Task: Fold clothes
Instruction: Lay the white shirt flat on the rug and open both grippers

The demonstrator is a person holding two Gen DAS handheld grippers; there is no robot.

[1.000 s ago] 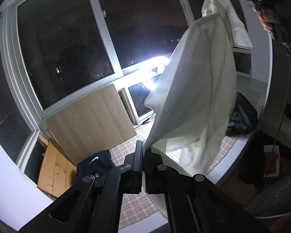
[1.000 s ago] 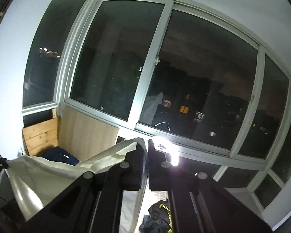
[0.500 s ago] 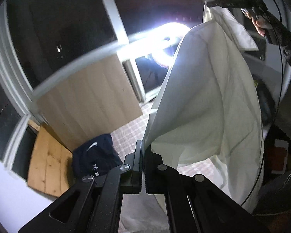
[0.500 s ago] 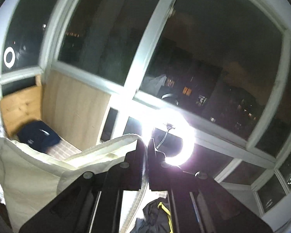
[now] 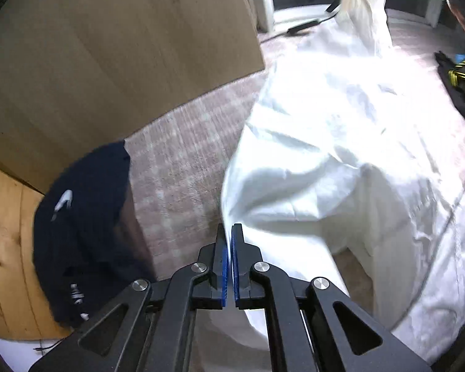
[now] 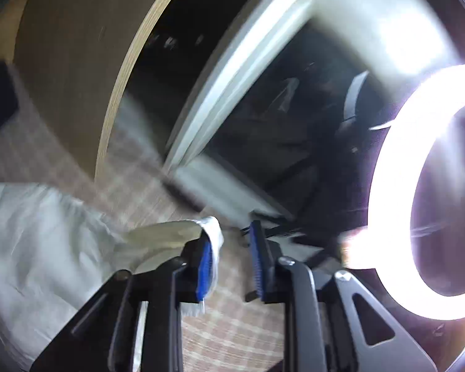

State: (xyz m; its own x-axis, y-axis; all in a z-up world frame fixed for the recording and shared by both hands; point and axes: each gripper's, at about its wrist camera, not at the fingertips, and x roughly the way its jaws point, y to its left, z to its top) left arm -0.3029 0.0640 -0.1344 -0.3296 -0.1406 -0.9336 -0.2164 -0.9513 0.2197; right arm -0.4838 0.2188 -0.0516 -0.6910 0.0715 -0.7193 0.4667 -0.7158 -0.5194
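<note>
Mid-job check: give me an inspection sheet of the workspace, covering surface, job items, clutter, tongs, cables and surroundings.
Surface: checked pinkish cloth, partly covered.
Job's things: white garment spread rumpled across the surface, far end still raised.
Clutter: dark navy garment at left; black item with yellow trim at right edge.
Tongs: left tongs shut on the white garment's edge; right tongs open, fabric draped over one finger.
Cables: dark cable on the far surface.
Surroundings: wooden board leaning behind; lit ring light; dark window.
</note>
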